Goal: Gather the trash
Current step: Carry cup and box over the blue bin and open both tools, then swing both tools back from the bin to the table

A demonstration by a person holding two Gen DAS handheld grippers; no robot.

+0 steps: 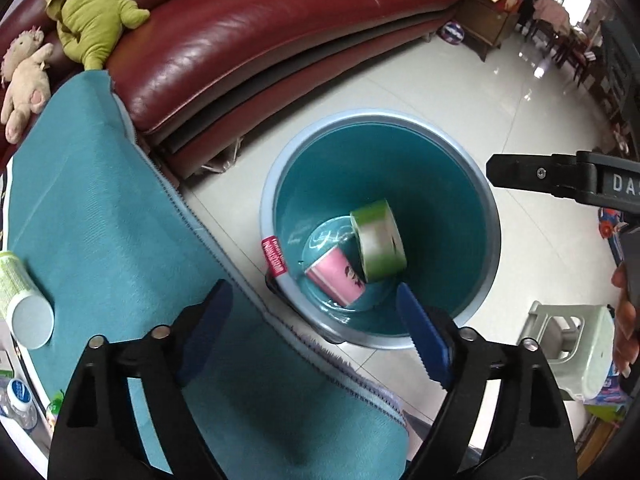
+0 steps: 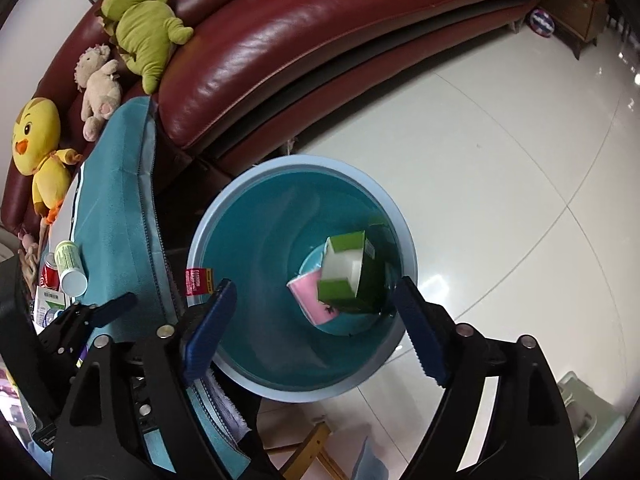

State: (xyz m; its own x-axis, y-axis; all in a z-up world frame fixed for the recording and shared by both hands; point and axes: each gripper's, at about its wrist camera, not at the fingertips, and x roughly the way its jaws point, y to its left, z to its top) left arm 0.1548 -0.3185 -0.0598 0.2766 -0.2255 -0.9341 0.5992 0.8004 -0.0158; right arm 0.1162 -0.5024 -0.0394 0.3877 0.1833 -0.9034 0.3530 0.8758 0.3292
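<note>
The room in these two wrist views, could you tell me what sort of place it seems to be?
Most likely a home living room. A long red leather sofa carries plush toys, such as a green one. A blue waste bin stands on a glossy tiled floor, and dining chairs show farther back.

The pale tiled floor [image 1: 420, 92] carries a teal bin [image 1: 494, 248] (sofa [image 1: 248, 48] behind).

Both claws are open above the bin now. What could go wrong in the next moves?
1. The white-capped bottle lies on its side on the teal cloth; a careless grasp may roll it away.
2. The left claw hangs near the bin rim and could knock it.
</note>
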